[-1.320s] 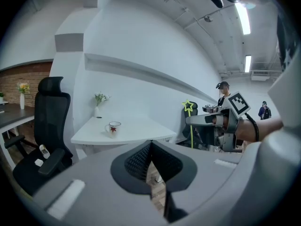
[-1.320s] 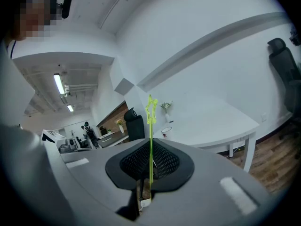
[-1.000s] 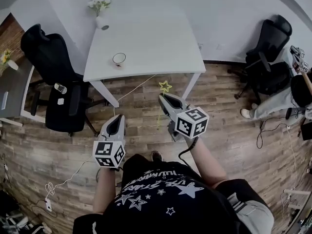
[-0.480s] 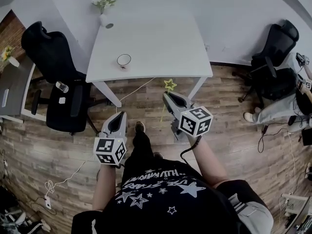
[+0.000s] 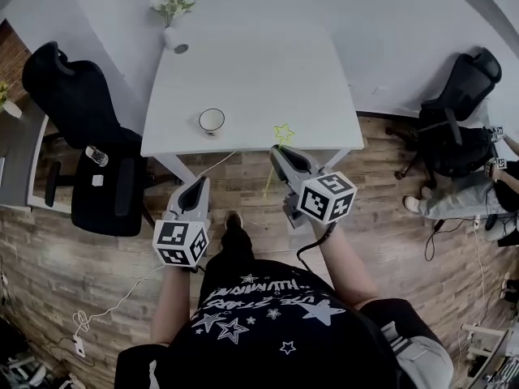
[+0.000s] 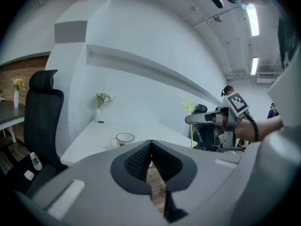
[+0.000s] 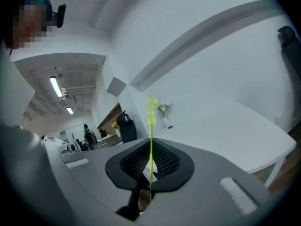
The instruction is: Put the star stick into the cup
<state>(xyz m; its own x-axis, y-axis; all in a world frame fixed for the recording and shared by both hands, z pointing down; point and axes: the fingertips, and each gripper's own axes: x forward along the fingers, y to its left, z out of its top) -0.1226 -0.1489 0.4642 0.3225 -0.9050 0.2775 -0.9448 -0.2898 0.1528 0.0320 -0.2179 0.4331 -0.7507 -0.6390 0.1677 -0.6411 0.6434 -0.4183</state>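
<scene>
A yellow-green star stick [image 5: 283, 134] stands upright in my right gripper [image 5: 278, 152], which is shut on its shaft; in the head view the star shows against the white table's [image 5: 268, 63] near edge. In the right gripper view the stick [image 7: 150, 140] rises between the pads. A white cup [image 5: 212, 121] with a dark rim stands on the table near its front left, left of the star. My left gripper [image 5: 197, 184] hangs in front of the table over the floor, shut with nothing in it. The left gripper view shows the cup [image 6: 124, 138] ahead and the right gripper [image 6: 207, 119] with the stick [image 6: 189, 108].
A white vase with flowers [image 5: 174, 35] stands at the table's far left. Black office chairs stand to the left [image 5: 81, 128] and right [image 5: 454, 112]. A person's legs [image 5: 462, 189] show at the far right. A white cable [image 5: 113, 302] lies on the wooden floor.
The person has stepped towards the table, so table and cup are nearer. Both grippers have moved forward, and the star has gone from over the floor to the table's front edge.
</scene>
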